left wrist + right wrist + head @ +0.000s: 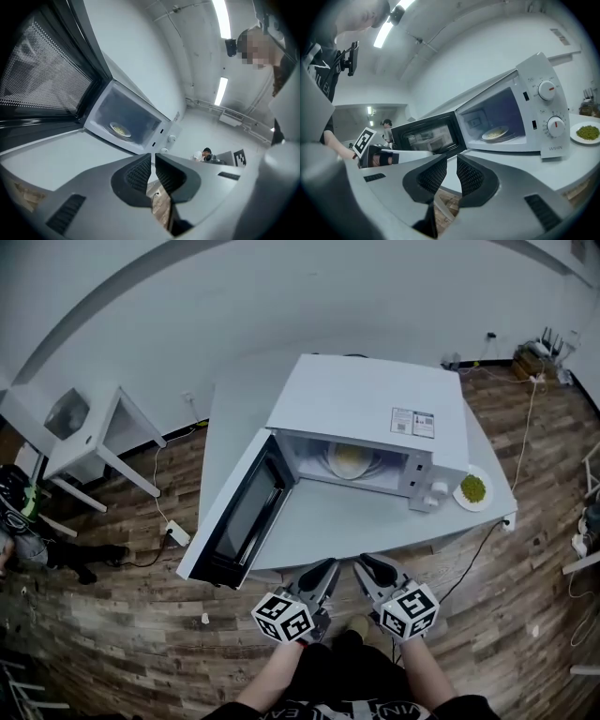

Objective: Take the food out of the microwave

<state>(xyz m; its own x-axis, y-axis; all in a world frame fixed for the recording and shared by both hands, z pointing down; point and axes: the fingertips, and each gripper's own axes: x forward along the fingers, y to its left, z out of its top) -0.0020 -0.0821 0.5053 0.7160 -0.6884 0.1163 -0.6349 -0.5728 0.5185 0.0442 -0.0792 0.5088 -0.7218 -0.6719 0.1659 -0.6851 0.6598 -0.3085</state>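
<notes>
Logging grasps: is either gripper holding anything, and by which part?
Nothing is held: the left gripper and the right gripper are both shut and empty.

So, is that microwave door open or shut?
Open. The microwave door is swung wide to the left, and the plate of food sits in plain view inside.

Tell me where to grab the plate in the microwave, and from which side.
Grip the plate by its near rim, coming in level through the open front of the microwave. It lies flat inside, walled on the other sides, and the door stands swung wide, so the rim facing the opening is likely the only reachable hold.
</notes>
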